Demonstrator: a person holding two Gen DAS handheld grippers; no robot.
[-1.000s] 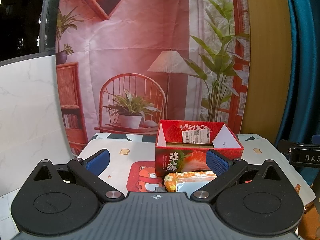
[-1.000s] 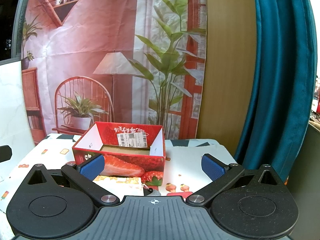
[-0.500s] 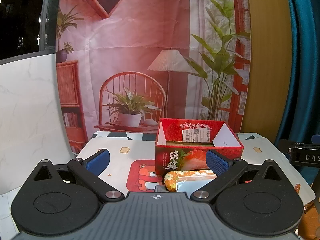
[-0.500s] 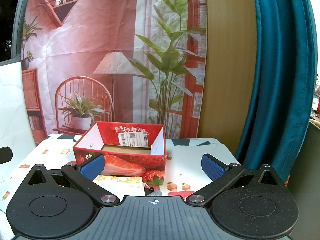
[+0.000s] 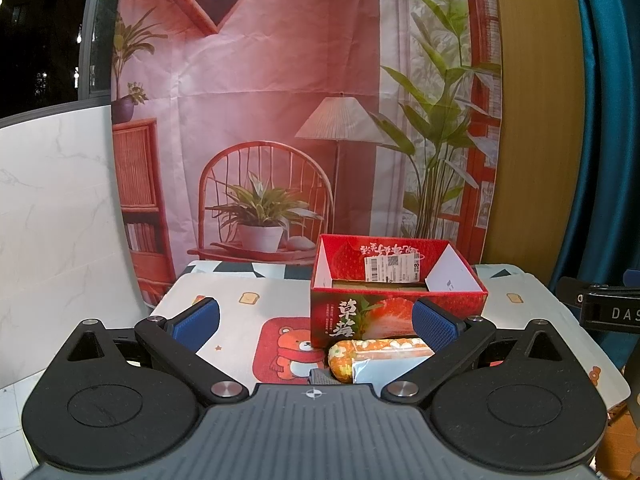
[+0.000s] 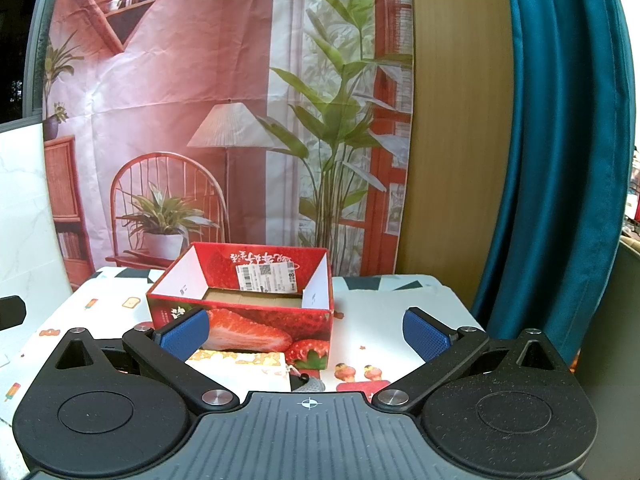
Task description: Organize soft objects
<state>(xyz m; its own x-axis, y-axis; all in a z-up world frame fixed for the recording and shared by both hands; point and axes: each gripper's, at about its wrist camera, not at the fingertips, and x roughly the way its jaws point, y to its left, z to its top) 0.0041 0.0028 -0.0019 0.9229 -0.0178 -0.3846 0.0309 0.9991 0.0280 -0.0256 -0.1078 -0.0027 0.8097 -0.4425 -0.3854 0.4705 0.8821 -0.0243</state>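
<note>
A red strawberry-printed cardboard box [image 5: 396, 312] [image 6: 256, 320] stands open-topped on the table with nothing showing inside it. In front of it lies a soft orange floral pouch [image 5: 376, 354] with a pale blue part; in the right wrist view it shows as a cream patterned soft thing [image 6: 244, 368]. A small grey object [image 6: 306, 384] lies beside it. My left gripper [image 5: 316, 318] is open, held short of the pouch. My right gripper [image 6: 304, 330] is open too, facing the box front. Neither holds anything.
The table [image 5: 240, 304] wears a white cloth with cartoon prints and a red bear patch [image 5: 286, 346]. A printed room backdrop [image 5: 280, 120] hangs behind, a teal curtain [image 6: 560, 160] at the right, a white marble-look panel [image 5: 52, 200] at the left.
Both views have shifted only slightly; the box and pouch lie where they were and both grippers stay open.
</note>
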